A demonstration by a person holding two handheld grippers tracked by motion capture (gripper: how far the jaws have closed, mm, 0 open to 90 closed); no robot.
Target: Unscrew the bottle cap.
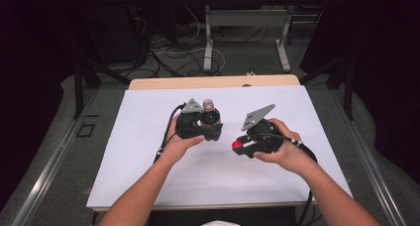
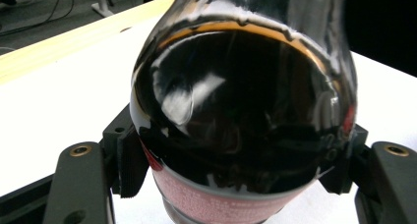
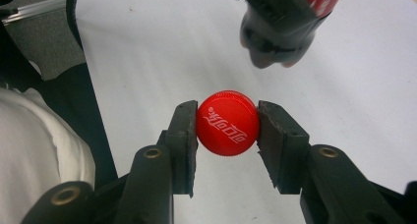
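Cap: pinched in right gripper, at 4 o'clock from bottle
Bottle: upright, clamped by left gripper, mouth bare

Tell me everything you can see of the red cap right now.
The red cap is a small round screw cap, plastic by its look, with a ribbed edge and white script printed on its flat top. It is off the bottle and clamped by its sides between the two black pads of the right gripper, its top facing that gripper's camera. In the high view it shows as a red spot at the gripper's tip, over the white table cover. Nothing else touches it.
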